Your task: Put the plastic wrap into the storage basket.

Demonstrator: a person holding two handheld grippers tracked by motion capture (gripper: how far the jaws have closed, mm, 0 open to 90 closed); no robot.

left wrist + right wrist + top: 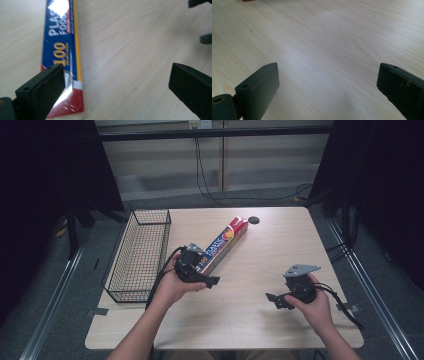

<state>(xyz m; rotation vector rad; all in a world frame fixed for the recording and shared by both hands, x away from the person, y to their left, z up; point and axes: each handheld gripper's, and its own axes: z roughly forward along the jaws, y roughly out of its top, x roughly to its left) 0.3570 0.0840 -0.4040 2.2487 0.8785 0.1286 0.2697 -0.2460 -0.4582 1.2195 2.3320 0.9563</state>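
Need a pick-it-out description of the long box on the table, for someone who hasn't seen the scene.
On the light wooden table, look just right of the black wire basket at its left edge. The plastic wrap box lies flat there, running diagonally from the left gripper toward the far edge. It is the only colourful item: long, narrow, blue with red ends.

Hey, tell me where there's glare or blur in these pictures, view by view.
Left gripper view: white glare washes out the top of the plastic wrap box and its lettering is soft; the near black jaws are blurred. Right gripper view: a pale sheen lies across the table, and the jaws are soft. High view: evenly lit tabletop, dark surroundings, sharp basket.
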